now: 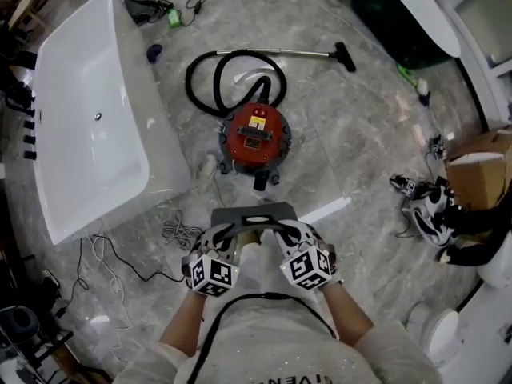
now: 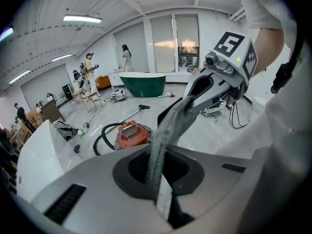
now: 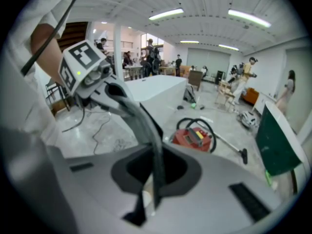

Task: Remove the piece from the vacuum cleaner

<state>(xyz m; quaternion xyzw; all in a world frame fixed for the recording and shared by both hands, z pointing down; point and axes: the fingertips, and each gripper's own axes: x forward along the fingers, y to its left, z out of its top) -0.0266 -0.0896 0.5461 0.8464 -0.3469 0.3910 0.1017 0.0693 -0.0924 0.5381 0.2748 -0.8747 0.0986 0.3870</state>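
The red vacuum cleaner stands on the floor ahead, with its black hose looped behind it. It also shows small in the gripper views. I hold a grey flat piece with a dark oval opening up in the air, clear of the vacuum cleaner. It fills the lower part of both gripper views. A grey fabric band runs from it. My left gripper and right gripper are each shut on this piece, side by side.
A white bathtub lies at the left, a dark green tub at the far right. The wand's nozzle rests beyond the vacuum cleaner. Loose cables trail at the left, a cardboard box sits at the right. People stand far off.
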